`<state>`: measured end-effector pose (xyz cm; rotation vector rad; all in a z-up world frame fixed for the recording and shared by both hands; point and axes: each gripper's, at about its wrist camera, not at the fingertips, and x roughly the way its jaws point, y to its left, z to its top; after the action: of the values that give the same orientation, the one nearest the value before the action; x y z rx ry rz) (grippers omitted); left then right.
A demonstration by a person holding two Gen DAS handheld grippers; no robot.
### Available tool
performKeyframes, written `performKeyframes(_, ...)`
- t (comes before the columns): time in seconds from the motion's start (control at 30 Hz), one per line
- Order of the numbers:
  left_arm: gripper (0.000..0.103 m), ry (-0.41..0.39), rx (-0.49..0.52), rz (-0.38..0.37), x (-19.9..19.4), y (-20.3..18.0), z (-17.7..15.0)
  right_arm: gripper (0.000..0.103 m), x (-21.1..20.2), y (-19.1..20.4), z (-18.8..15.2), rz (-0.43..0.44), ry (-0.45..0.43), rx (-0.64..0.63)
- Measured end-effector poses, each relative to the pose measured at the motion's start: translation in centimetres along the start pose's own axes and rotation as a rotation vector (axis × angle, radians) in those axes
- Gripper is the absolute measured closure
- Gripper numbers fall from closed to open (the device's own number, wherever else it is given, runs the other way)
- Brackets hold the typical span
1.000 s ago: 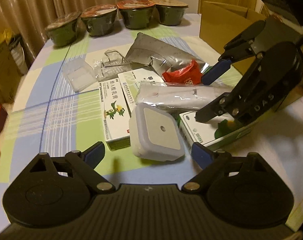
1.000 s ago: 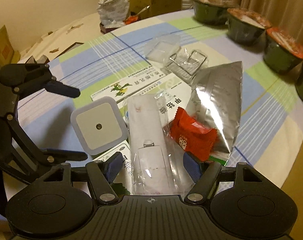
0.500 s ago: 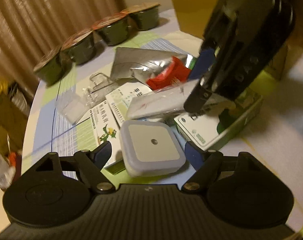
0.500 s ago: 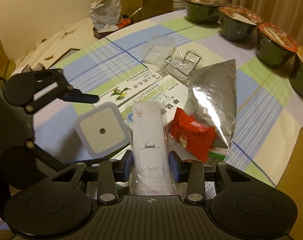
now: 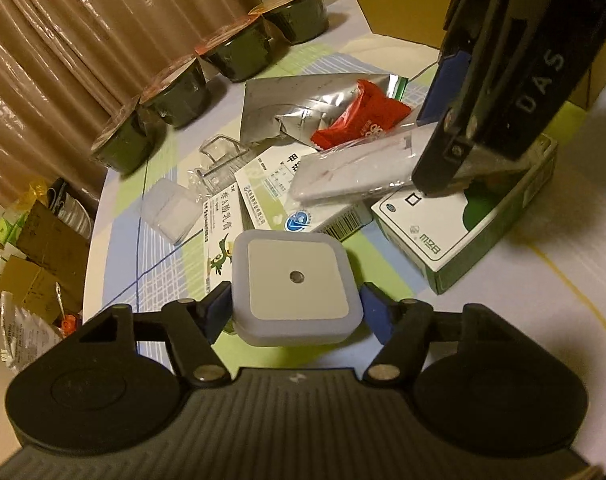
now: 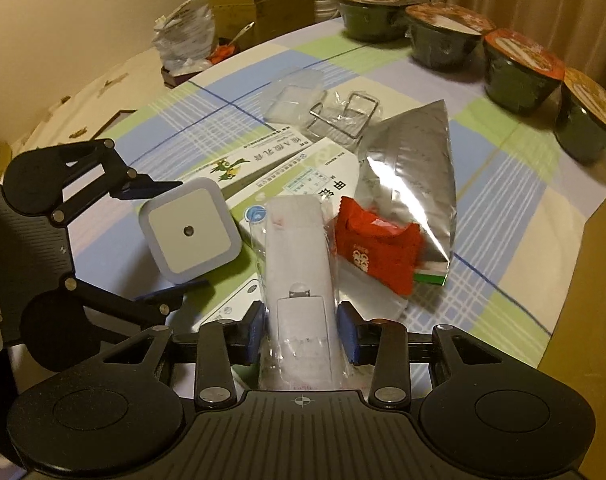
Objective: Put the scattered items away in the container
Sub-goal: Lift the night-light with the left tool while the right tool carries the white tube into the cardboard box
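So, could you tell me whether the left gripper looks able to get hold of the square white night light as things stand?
Probably yes. The left gripper already has a finger on each side of the night light, nothing lies on top of it, and the right gripper is busy with the wrapped white device.

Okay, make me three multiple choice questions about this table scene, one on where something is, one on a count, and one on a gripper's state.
1. Where is the red packet?
A. on the silver foil bag
B. inside a bowl
C. on the floor

2. How many lidded bowls line the far edge?
A. two
B. four
C. six

3. The right gripper is:
A. open and empty
B. shut on the white bagged item
C. out of sight

Answers: A, it lies against the foil; B, four stand in a row; B, both pads press the item.
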<state>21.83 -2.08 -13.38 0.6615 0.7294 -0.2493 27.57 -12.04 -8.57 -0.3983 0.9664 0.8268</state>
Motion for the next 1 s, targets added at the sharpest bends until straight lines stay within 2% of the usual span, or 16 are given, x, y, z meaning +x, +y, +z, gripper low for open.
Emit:
performKeyframes(0.4, 0.040, 0.001, -0.024, -0.011, 0.3, 0.3, 0.0, 0.061, 0.7, -0.2, 0.7, -0.010, -0.019, 0.016)
performKeyframes(0.47, 0.040, -0.001, -0.028, -0.012, 0.3, 0.3, 0.0, 0.034, 0.9, -0.3, 0.7, -0.014, -0.018, 0.029)
performKeyframes(0.5, 0.040, 0.000, -0.033, -0.014, 0.3, 0.3, -0.1, 0.015, 1.0, -0.4, 0.7, -0.019, -0.024, 0.037)
performKeyframes(0.77, 0.040, 0.004, -0.061, -0.030, 0.3, 0.7, -0.2, 0.016, 1.3, -1.2, 0.8, 0.016, -0.024, 0.089)
performKeyframes(0.9, 0.041, 0.008, -0.070, -0.037, 0.2, 0.8, -0.2, 0.030, 1.3, -1.2, 1.1, -0.009, -0.020, 0.065)
performKeyframes(1.0, 0.041, 0.010, -0.070, -0.039, 0.1, 0.8, -0.3, 0.031, 1.4, -0.9, 1.1, -0.019, -0.012, 0.027)
